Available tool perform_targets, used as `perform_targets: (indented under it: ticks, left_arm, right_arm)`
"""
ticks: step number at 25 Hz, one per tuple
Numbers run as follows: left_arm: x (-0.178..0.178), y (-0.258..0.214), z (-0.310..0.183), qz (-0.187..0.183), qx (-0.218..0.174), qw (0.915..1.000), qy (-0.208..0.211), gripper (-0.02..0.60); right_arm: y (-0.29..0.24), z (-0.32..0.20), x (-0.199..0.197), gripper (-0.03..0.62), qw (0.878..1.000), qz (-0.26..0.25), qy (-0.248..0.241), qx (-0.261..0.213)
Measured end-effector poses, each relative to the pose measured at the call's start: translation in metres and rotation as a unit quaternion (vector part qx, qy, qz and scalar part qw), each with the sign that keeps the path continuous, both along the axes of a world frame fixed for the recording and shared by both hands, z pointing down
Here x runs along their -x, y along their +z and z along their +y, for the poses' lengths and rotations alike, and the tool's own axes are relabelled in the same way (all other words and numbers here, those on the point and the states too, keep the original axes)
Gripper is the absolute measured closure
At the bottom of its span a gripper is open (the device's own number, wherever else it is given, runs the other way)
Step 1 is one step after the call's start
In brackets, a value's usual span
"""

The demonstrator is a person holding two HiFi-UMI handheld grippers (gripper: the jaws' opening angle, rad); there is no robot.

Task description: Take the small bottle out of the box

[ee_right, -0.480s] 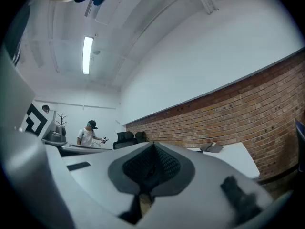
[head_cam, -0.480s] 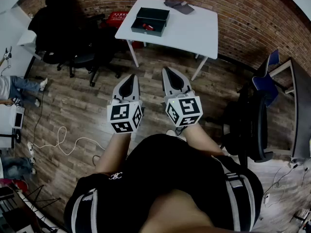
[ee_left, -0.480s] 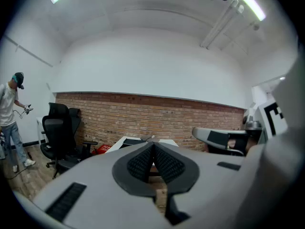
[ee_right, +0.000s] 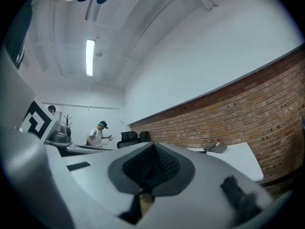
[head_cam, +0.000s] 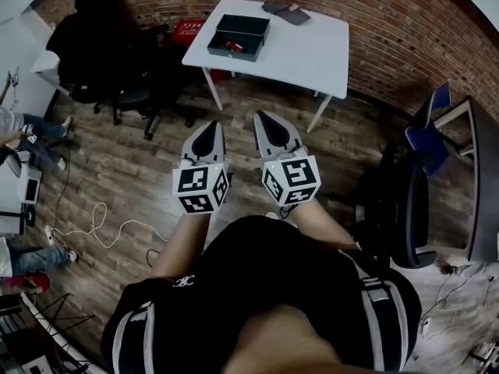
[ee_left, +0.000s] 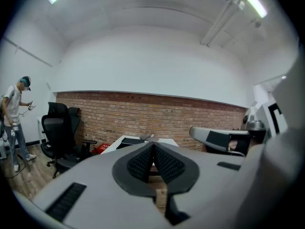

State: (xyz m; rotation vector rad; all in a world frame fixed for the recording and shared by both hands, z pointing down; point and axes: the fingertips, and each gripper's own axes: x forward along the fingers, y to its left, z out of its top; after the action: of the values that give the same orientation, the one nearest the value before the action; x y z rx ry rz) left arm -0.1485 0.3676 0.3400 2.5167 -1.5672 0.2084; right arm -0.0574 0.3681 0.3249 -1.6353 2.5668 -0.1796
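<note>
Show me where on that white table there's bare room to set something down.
On the white table, the right half is bare, between the dark open rectangular box and the right edge, nearer than the flat grey object. The box crowds the left end.

Head view: both grippers are held out in front of the body, side by side, close but apart. The left gripper point(head_cam: 209, 125) sits just left of frame centre with its nose toward 12 o'clock. The right gripper point(head_cam: 260, 117) sits just right of centre, nose tilted toward 11 o'clock. The left marker cube point(head_cam: 200, 189) and right marker cube point(head_cam: 291, 180) face the camera. The left forearm point(head_cam: 184, 244) runs back toward 7 o'clock and the right forearm point(head_cam: 320, 220) toward 5 o'clock. Gripper views: left jaws pressed together, nothing between them; right jaws likewise meet at the tips and are empty.
</note>
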Motion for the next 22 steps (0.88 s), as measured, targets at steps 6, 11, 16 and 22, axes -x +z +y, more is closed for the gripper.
perform_targets:
  ticks: [6, 11, 16, 22]
  left_arm:
    - [-0.017, 0.006, -0.005, -0.002, 0.005, 0.9999, -0.010, 0.569]
    - [-0.039, 0.011, -0.006, -0.003, 0.008, 0.9997, -0.021, 0.569]
    - [-0.064, 0.016, -0.003, -0.004, 0.012, 0.9995, -0.027, 0.569]
    - [-0.077, 0.017, -0.007, -0.006, 0.016, 0.9995, -0.028, 0.569]
  right_arm:
    - [0.003, -0.007, -0.010, 0.565, 1.000, -0.008, -0.026, 0.006]
    - [0.004, -0.005, -0.024, 0.565, 0.999, -0.003, -0.051, -0.002]
    - [0.012, -0.006, -0.043, 0.565, 0.998, 0.003, -0.061, 0.005]
    - [0.013, -0.010, -0.055, 0.565, 0.998, -0.003, -0.060, 0.008]
